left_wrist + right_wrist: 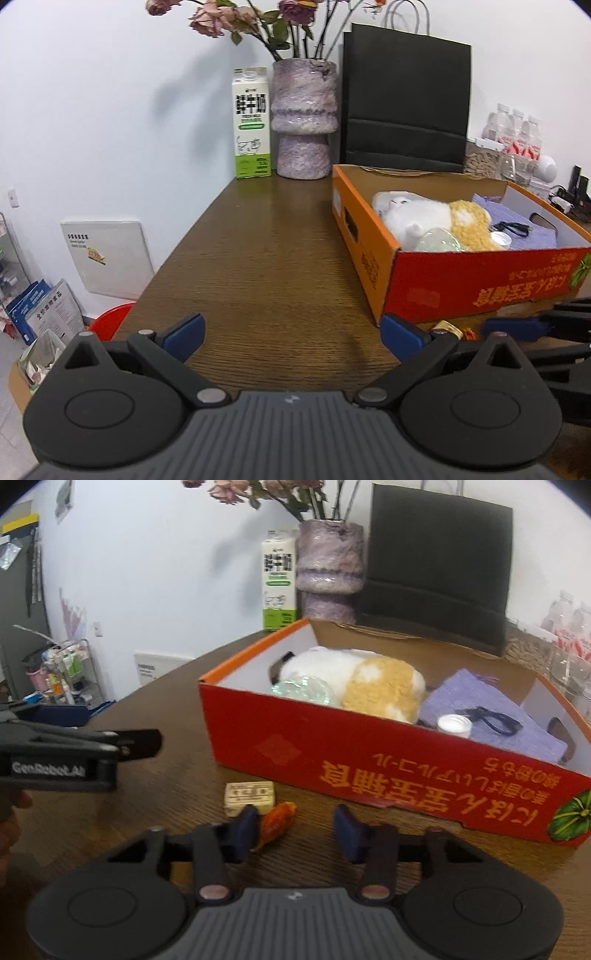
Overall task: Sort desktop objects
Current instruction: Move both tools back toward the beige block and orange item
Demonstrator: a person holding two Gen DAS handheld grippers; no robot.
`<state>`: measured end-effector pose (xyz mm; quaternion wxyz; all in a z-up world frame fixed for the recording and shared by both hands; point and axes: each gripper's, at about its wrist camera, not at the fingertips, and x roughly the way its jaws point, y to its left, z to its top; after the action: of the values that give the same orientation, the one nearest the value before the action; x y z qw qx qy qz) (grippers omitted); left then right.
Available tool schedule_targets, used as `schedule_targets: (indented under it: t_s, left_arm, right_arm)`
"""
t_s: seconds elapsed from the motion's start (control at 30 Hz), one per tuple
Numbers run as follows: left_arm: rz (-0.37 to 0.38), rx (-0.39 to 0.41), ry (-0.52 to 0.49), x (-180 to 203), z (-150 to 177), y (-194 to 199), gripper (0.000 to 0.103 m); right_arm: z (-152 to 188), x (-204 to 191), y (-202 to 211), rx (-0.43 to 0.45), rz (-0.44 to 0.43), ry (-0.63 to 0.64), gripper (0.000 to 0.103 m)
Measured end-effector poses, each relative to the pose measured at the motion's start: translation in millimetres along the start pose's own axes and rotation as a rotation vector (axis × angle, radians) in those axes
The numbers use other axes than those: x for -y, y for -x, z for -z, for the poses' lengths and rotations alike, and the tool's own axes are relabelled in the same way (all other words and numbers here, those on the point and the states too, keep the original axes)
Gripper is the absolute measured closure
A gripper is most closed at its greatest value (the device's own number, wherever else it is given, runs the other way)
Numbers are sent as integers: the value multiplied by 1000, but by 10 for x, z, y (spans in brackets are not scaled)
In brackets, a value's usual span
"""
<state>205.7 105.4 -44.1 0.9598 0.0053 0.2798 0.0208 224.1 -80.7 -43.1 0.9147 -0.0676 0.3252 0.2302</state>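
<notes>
Right gripper (295, 827) was held low with fingers apart, empty, near the orange snack packet (277, 821) and small beige packet (250, 797), both left outside the red box (369, 760), presumably next to be sorted. Left gripper (291, 334) was spread wide, holding nothing, parked over the bare table (266, 266).

Both wrist views low over the table (258, 258), facing the shared box (369, 760) (right nearer)

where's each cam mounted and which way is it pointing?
Left wrist: on the left claw, open, facing along the wooden table to the milk carton and vase; right claw at right edge.
Right wrist: on the right claw, open, facing the orange box, wrapped candy and small packet; left claw at left.
Shared: box, plush toy, carton, vase.
</notes>
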Motion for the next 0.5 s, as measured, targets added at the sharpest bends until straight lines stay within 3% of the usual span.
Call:
schedule_targets:
  t_s: [0.03, 0.33, 0.5]
  left_arm:
    - [7, -2, -7, 23, 3, -1, 0]
    - [60, 2, -111, 320, 48, -19, 0]
    - [86, -13, -156, 515, 53, -94, 7]
  right_arm:
    - [8, -5, 13, 3, -2, 1, 91]
    - [5, 66, 79, 23, -13, -5, 92]
    - [10, 198, 151, 40, 1, -19, 92]
